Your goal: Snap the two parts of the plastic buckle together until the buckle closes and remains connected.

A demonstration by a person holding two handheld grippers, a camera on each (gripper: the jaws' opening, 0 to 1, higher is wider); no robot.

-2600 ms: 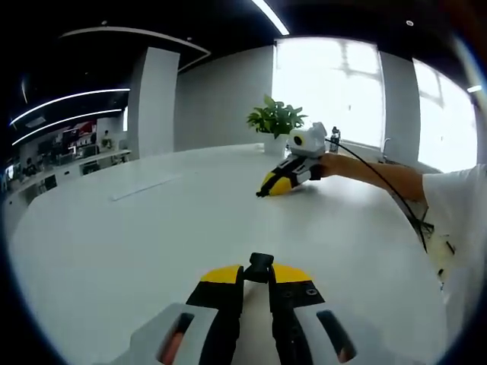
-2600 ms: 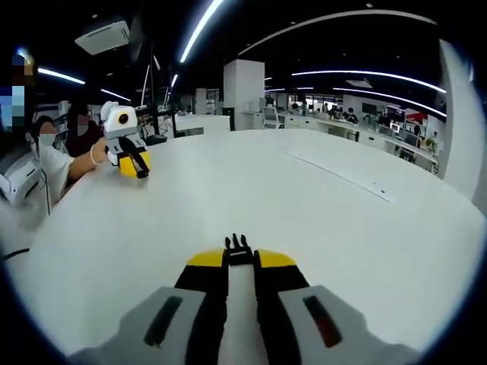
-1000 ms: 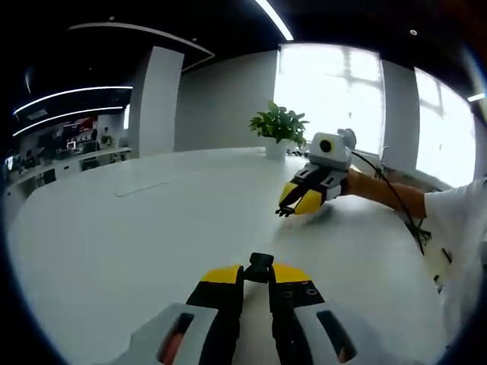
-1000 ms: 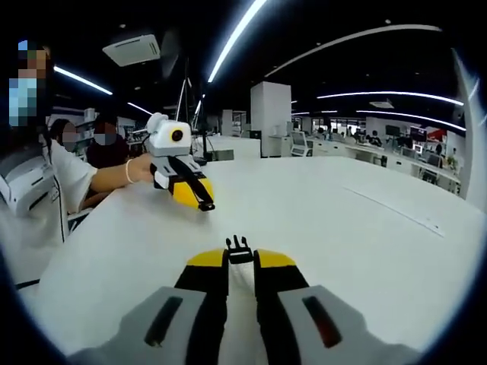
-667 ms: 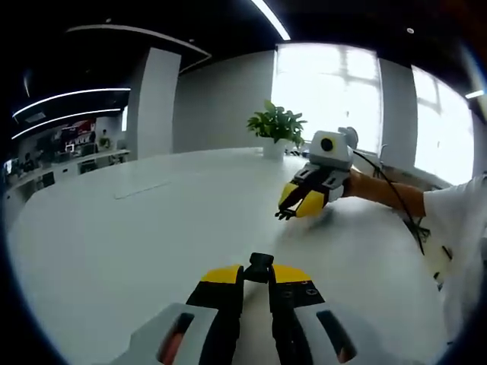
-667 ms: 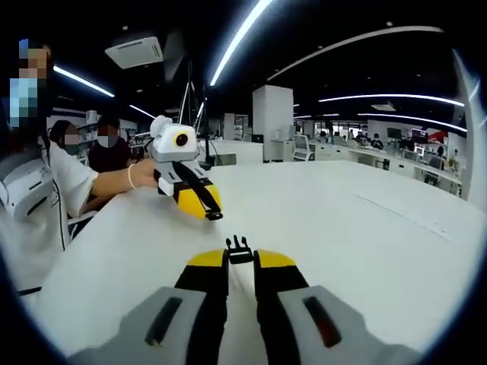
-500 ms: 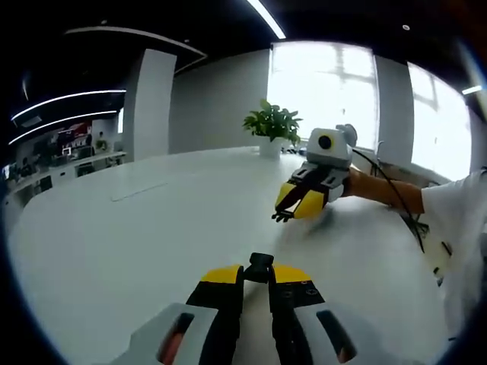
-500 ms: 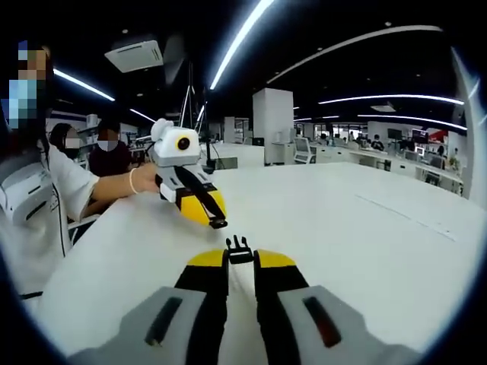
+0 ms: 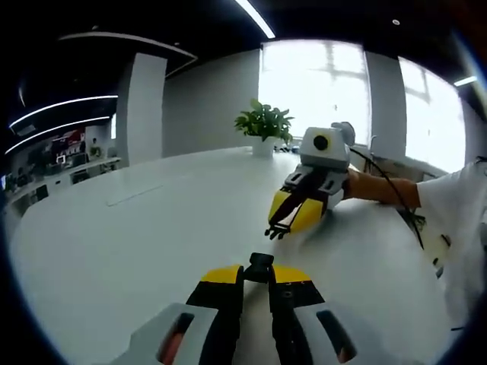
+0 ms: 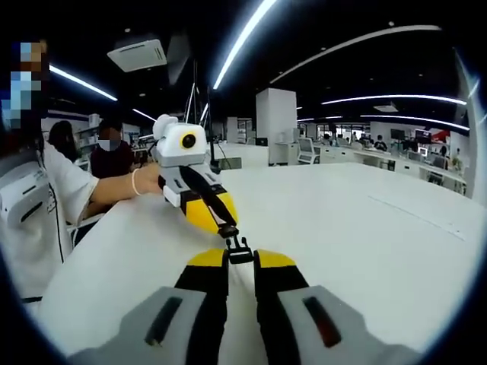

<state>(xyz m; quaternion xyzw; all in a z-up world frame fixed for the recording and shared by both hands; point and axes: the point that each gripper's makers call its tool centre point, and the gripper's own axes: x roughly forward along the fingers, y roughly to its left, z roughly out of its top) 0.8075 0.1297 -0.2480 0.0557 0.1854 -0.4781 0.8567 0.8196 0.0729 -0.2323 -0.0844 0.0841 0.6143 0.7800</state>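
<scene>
Jaws on our left gripper [image 9: 256, 280] clamp one black buckle part [image 9: 261, 267] above the white counter [image 9: 114, 243]. Our right gripper [image 10: 240, 262] pinches the pronged buckle part [image 10: 239, 249], nearly touching the first part.

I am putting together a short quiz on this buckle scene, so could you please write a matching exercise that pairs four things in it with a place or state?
Things:
1. left gripper
2. right gripper
3. plant
4. table

Places or states:
A. white, wide, under both grippers
B. shut on the pronged buckle part
C. on the far edge of the table, before the bright window
D. shut on the socket buckle part

Pairs: 1-D, 2-B, 3-C, 4-A
</scene>
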